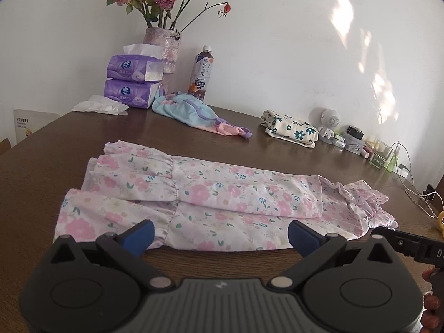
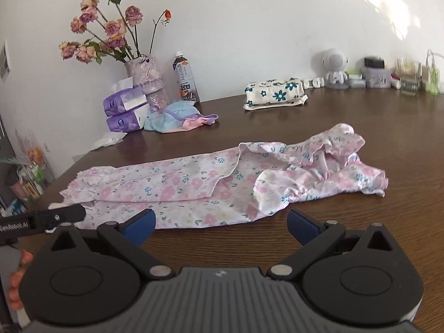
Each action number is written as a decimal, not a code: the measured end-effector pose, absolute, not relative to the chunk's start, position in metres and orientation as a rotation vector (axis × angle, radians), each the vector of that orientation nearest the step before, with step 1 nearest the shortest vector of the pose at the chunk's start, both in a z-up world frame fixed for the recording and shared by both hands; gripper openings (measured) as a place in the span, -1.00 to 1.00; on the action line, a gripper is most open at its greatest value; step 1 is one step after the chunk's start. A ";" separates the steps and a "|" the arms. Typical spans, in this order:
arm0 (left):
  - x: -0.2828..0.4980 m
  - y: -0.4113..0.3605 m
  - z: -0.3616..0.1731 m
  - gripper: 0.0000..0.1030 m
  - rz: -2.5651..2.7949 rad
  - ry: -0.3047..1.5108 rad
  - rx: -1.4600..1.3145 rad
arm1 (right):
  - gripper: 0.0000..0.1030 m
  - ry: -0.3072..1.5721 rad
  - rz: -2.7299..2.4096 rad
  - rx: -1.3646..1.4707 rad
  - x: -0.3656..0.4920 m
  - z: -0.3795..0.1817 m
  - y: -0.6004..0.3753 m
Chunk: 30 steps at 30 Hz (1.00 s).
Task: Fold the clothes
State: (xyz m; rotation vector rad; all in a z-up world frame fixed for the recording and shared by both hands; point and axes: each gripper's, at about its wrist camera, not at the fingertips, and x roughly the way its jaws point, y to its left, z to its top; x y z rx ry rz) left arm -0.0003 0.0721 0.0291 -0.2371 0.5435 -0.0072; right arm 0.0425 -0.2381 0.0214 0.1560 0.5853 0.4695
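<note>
Right now, I see both my grippers held just short of a pink floral garment lying lengthwise across the middle of the frame on a brown wooden table. My left gripper has its blue-padded jaws spread wide, gripping nothing. My right gripper is spread equally wide and empty. At upper left stand a vase of dried roses, purple tissue packs and a crumpled blue cloth.

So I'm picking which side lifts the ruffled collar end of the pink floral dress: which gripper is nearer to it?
Right. The right gripper is open at the near edge beside the pink floral dress's bunched ruffled collar end; the left gripper is open near the hem end.
</note>
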 end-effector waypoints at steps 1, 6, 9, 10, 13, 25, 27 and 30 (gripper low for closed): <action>0.000 0.072 0.029 0.99 -0.012 0.544 -0.237 | 0.99 0.586 0.474 0.159 0.043 0.021 -0.238; -0.001 0.070 0.030 1.00 -0.021 0.523 -0.228 | 0.99 0.583 0.470 0.145 0.043 0.020 -0.236; -0.001 0.070 0.031 1.00 -0.045 0.527 -0.236 | 0.99 0.567 0.457 0.124 0.042 0.021 -0.234; 0.001 0.070 0.030 1.00 -0.059 0.545 -0.233 | 0.99 0.562 0.453 0.119 0.042 0.022 -0.234; 0.005 0.071 0.026 1.00 -0.106 0.592 -0.261 | 0.99 0.553 0.451 0.114 0.041 0.022 -0.233; -0.002 0.064 0.031 1.00 -0.112 0.520 -0.235 | 0.99 0.510 0.428 0.082 0.038 0.026 -0.232; -0.001 0.063 0.031 1.00 -0.111 0.520 -0.228 | 0.99 0.504 0.429 0.078 0.037 0.027 -0.231; -0.001 0.062 0.031 1.00 -0.115 0.519 -0.230 | 0.99 0.503 0.425 0.077 0.037 0.027 -0.230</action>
